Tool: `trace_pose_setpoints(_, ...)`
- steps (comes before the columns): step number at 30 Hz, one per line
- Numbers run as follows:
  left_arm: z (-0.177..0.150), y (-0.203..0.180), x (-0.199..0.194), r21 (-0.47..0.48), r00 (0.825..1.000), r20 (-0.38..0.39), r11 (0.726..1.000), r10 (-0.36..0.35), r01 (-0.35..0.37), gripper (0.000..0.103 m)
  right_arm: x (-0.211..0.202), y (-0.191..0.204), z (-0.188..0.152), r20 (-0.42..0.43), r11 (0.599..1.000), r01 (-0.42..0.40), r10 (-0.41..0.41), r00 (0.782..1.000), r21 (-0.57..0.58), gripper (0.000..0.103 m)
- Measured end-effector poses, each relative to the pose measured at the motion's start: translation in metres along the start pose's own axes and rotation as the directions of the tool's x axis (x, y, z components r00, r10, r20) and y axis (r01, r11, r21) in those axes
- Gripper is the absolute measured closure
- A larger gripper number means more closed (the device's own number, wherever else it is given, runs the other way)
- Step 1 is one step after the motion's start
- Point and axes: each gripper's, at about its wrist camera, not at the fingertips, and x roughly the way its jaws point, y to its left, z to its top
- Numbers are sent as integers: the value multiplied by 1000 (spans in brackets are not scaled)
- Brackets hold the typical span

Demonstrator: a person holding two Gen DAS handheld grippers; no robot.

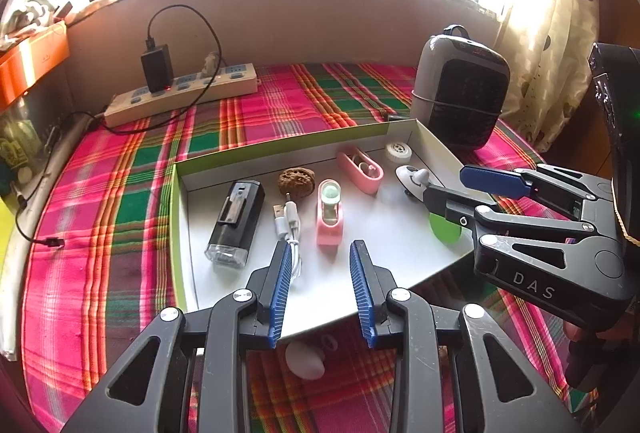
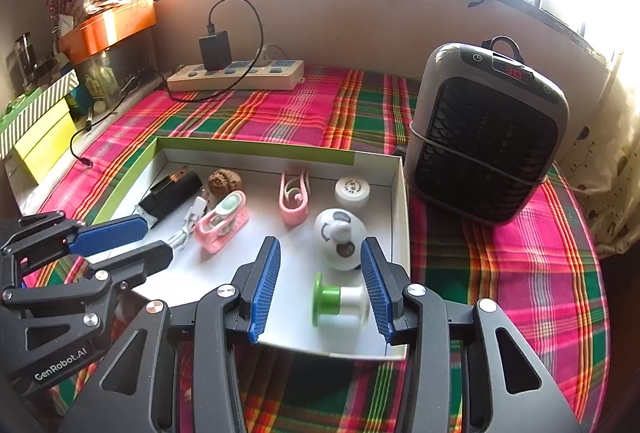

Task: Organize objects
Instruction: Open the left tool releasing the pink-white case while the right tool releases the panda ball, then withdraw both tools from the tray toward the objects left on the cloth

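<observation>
A shallow white box with green sides (image 1: pixel 280 147) (image 2: pixel 256 147) lies on the plaid cloth. It holds a black flashlight (image 1: pixel 236 225) (image 2: pixel 168 197), a walnut (image 1: pixel 296 183) (image 2: pixel 223 182), a white USB cable (image 1: pixel 289 229) (image 2: pixel 192 219), two pink items (image 1: pixel 330 213) (image 2: pixel 294 199), a white round cap (image 1: pixel 398 151) (image 2: pixel 352 191), a white panda-like toy (image 2: pixel 340 237) and a green-and-white spool (image 2: pixel 340 301). My left gripper (image 1: pixel 322 289) is open above the box's near edge, empty. My right gripper (image 2: pixel 322 289) is open above the spool, which lies free and looks blurred.
A grey heater (image 2: pixel 488 133) (image 1: pixel 460 89) stands right of the box. A power strip with a black charger (image 1: pixel 180 93) (image 2: pixel 236 73) lies at the back. A small white object (image 1: pixel 306 359) lies on the cloth under my left gripper. Boxes (image 2: pixel 44 129) are stacked at the left.
</observation>
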Motion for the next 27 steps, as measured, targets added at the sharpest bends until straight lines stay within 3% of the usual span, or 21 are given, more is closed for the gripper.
trace_pose_setpoints(14, -25, 13, -32, -28, 999, 28, 999, 37, -37, 75, -29, 14, -18, 33, 1000, -7, 6, 999, 3, 56)
trace_pose_setpoints(27, -65, 61, -49, -155, 998, -4, 986, 60, -60, 75, -46, 26, -42, 32, 999, -37, 37, 999, 1, 56)
